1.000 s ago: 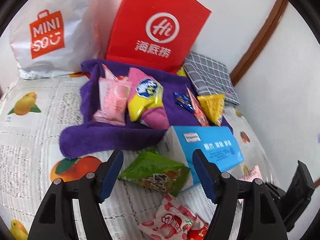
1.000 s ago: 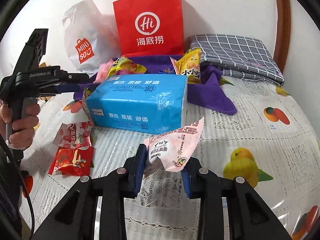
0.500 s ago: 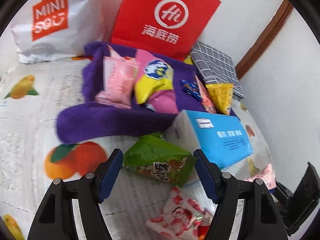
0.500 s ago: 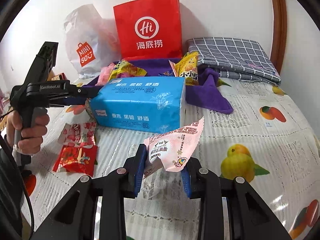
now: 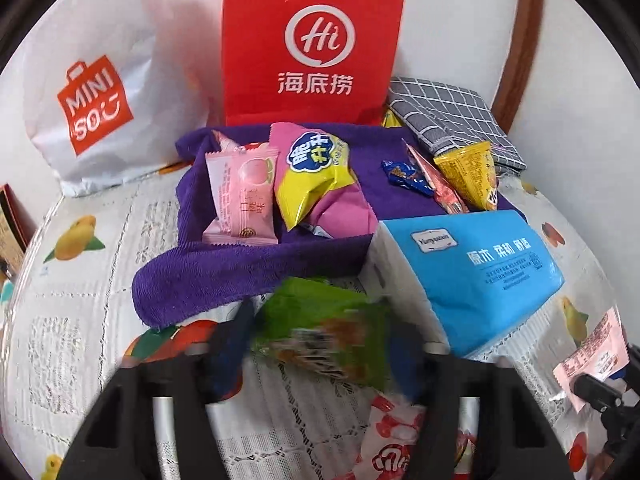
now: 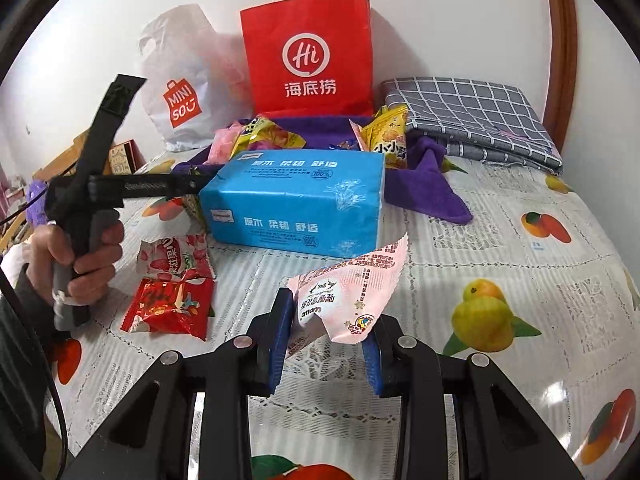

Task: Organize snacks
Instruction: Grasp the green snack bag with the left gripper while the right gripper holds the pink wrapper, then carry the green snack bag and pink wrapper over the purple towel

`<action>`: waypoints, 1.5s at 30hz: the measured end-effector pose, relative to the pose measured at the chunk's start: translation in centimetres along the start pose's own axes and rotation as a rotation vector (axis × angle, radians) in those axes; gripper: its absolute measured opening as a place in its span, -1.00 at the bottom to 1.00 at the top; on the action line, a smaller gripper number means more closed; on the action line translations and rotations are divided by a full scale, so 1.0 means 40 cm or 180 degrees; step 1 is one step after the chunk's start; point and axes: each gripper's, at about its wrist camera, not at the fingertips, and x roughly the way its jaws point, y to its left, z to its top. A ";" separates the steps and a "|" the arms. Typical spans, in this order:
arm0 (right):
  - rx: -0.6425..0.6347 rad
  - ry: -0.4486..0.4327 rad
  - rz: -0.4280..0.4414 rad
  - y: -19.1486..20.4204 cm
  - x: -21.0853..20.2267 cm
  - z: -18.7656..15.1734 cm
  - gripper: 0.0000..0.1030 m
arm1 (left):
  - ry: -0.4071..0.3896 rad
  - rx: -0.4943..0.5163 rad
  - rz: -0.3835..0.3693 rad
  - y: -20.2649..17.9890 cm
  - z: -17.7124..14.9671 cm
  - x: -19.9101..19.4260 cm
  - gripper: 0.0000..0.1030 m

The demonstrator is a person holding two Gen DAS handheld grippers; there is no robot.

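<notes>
My right gripper (image 6: 326,344) is clamped on a pale pink packet (image 6: 348,296), held above the fruit-print tablecloth (image 6: 520,280). My left gripper (image 5: 320,354) brackets a blurred green packet (image 5: 320,332); I cannot tell whether it grips. A blue tissue pack (image 5: 472,272) sits just right; more snacks lie on the purple towel (image 5: 240,268) beyond.

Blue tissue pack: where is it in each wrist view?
Left wrist: blue tissue pack at right of centre, beside the blurred green snack packet.
Right wrist: blue tissue pack at centre, beyond the pink packet.
Shared landmark: red paper bag behind it.
</notes>
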 end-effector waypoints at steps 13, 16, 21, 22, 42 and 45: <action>0.0034 -0.0058 -0.0118 0.003 -0.065 0.028 -0.37 | 0.0008 -0.0302 -0.0219 0.039 -0.034 -0.092 -0.39; 0.0065 -0.0075 -0.0143 0.003 -0.080 0.038 -0.37 | 0.0012 -0.0275 -0.0213 0.031 -0.052 -0.128 -0.40; 0.0104 -0.0072 -0.0146 0.001 -0.092 0.057 -0.37 | 0.0050 -0.0243 -0.0254 0.006 -0.058 -0.180 -0.42; 0.0118 -0.0074 -0.0137 0.000 -0.093 0.063 -0.37 | 0.0040 -0.0228 -0.0235 0.000 -0.056 -0.189 -0.42; 0.0201 -0.0273 -0.0305 -0.028 -0.106 0.275 -0.37 | -0.0199 -0.0067 -0.0097 -0.097 0.114 -0.291 -0.43; 0.0190 -0.0307 -0.0259 -0.025 -0.103 0.310 -0.37 | -0.0213 -0.0107 -0.0123 -0.092 0.142 -0.292 -0.44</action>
